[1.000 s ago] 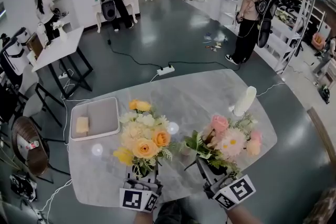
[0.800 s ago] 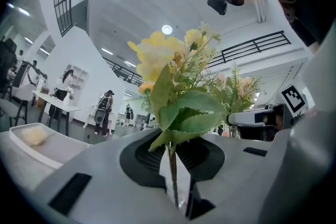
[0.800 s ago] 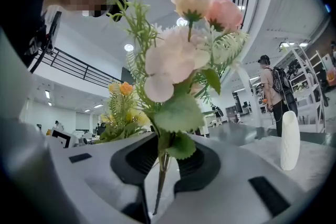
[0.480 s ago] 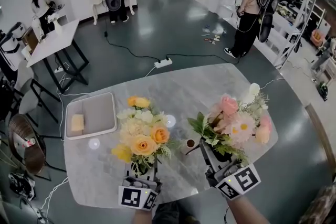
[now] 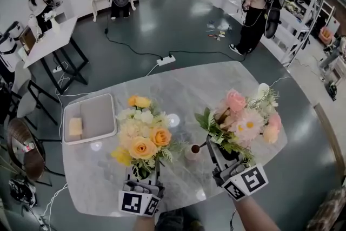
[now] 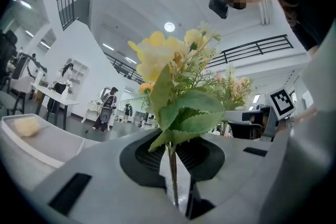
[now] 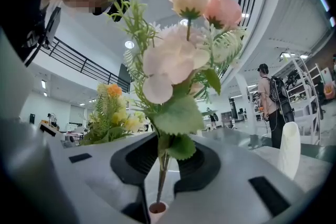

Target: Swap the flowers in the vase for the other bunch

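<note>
Items on the marble table (image 5: 178,89), seen from alongside:

1. Left gripper (image 5: 144,172), held level at the near edge. Its jaws are drawn narrow and clamp the thin stem of the yellow bunch (image 5: 142,136). The bunch stands upright above the jaws, with yellow, cream and orange blooms over green leaves.

2. Right gripper (image 5: 213,152), held level at the near edge, to the right of the first. Its jaws are closed to a small gap around the stem of the pink bunch (image 5: 243,121). The pink, peach and white blooms lean toward the right-hand edge of the table.

3. Vase (image 7: 290,149), white, tall and upright, near the table's far right edge. From above it is mostly hidden behind the pink bunch. It stands apart from both bunches.

4. Small cup (image 5: 192,151), pale with a dark inside, on the table between the two bunches. The pink bunch's stem end reaches it. Whether the stem sits inside cannot be told.

5. Tray (image 5: 102,116), pale and rectangular, at the left edge. A yellow sponge (image 5: 75,127) lies in its left part.

6. The two bunches are side by side, near each other but not touching.
</note>
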A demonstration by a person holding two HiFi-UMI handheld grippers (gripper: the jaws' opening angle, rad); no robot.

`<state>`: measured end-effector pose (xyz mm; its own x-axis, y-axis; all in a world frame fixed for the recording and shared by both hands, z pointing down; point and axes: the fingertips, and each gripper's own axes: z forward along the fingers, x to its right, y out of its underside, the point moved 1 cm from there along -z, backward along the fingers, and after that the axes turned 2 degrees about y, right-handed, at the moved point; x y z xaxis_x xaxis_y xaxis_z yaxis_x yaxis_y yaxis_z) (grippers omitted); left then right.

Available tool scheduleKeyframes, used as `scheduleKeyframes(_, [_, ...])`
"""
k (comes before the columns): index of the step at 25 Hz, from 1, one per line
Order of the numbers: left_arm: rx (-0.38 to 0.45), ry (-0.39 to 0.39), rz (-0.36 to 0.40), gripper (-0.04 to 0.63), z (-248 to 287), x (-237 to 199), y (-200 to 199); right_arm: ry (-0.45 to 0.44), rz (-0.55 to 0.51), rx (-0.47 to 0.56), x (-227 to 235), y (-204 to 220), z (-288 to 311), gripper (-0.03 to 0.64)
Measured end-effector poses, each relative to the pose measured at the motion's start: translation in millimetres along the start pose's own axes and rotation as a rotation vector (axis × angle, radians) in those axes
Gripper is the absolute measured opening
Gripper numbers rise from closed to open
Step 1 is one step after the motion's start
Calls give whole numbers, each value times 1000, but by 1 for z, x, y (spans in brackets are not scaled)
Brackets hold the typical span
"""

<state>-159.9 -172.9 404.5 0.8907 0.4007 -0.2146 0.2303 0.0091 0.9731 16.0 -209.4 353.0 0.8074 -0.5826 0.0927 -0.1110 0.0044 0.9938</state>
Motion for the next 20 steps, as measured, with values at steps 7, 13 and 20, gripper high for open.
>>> scheduleKeyframes(7, [2,22,-6,62,7,-4,5,8,-10,-57,-3,37,6,95])
scheduleKeyframes(13, [8,12,-28,63,4,-11,8,3,-30,-81,-13,60,8,95])
scheduleKeyframes(20, [0,23,-31,61,2,-19,15,2,-42,-115,-29,88,15,95])
